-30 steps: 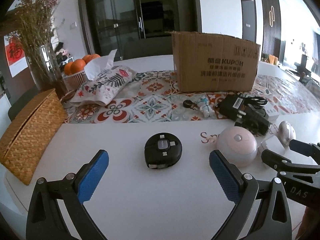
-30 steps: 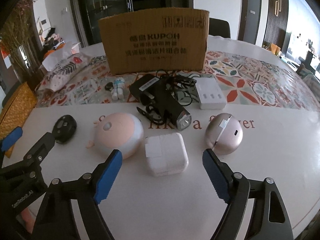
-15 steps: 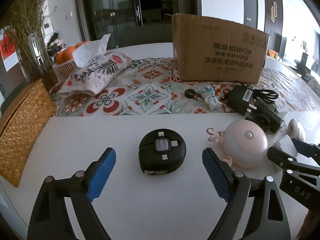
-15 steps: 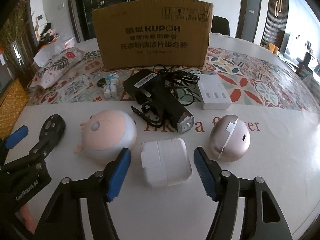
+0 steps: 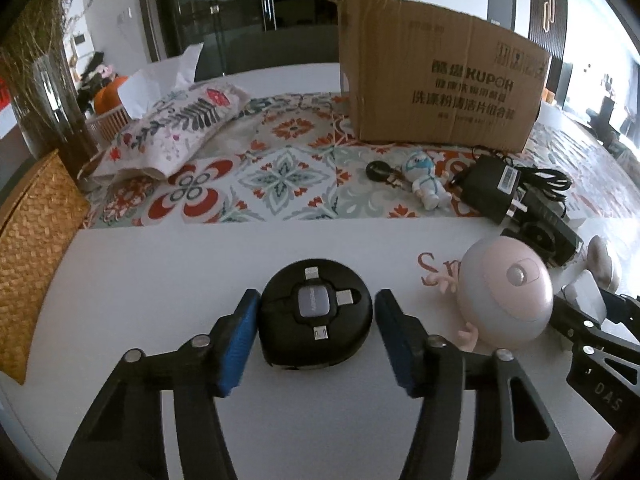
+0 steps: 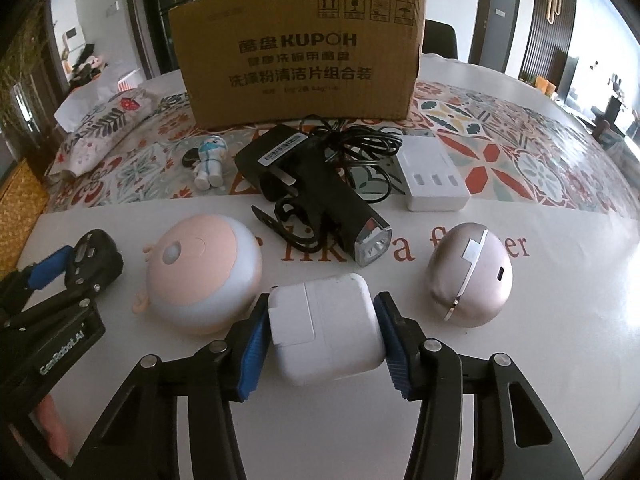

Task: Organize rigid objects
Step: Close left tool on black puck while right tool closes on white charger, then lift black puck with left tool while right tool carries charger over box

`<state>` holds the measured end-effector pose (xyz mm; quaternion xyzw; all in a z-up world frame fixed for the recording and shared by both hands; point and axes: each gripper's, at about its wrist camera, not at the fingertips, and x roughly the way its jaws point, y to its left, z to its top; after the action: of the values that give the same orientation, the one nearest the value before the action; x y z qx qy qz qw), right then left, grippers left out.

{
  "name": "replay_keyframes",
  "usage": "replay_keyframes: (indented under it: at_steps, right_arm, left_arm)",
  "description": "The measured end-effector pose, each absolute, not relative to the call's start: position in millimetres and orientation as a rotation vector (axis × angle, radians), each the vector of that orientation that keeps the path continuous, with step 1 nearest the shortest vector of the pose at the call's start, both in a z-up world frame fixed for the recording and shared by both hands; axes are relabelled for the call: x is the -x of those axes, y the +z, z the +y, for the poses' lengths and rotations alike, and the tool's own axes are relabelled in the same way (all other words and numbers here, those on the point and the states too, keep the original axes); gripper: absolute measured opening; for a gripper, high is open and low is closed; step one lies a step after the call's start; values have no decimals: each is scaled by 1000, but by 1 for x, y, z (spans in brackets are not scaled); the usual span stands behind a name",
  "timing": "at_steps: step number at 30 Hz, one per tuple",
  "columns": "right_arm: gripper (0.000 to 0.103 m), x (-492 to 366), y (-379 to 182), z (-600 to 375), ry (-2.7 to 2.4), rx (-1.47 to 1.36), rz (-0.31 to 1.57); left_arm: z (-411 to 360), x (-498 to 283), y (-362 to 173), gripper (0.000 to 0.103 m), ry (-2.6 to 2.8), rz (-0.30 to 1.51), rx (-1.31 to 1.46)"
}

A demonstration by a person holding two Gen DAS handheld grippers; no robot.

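While jaws close, left hand-held gripper point(image 5: 316, 338) brackets round black cable hub point(image 5: 316, 314), right hand-held gripper point(image 6: 322, 330) pinches white charger point(image 6: 326, 326) — keep centred, lift straight off surface point(image 5: 160, 280).

"KUPOH" on cardboard box point(image 6: 296, 60), "GenRobot.AI" on left tool point(image 6: 48, 280)

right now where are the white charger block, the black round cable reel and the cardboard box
white charger block point(image 6: 324, 326), right wrist view, middle of its top face
black round cable reel point(image 5: 316, 316), left wrist view, grey centre hub
cardboard box point(image 6: 296, 56), right wrist view, printed front wall
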<state>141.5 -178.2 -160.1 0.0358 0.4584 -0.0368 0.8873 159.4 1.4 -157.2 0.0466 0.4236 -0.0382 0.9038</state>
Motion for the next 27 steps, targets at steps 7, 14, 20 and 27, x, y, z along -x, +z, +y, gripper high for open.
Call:
replay_keyframes:
  at_steps: [7,14,20,27]
  right_arm:
    - [51,-141,-160,-179,-71,-75,953]
    - [51,-137,-159,-180,-50,-92,954]
    - [51,-129,-152,-181,-27,-98,938]
    - [51,-118,-133,-183,-6,-101,890]
  left_arm:
    - [0,-159,-158,55,-84,878,-109]
    - [0,-146,-151,55,-108,849,-104]
    - [-1,-134,-138,55,-118,821,-99]
    - [-4,-122,-119,55,-146,802,-62]
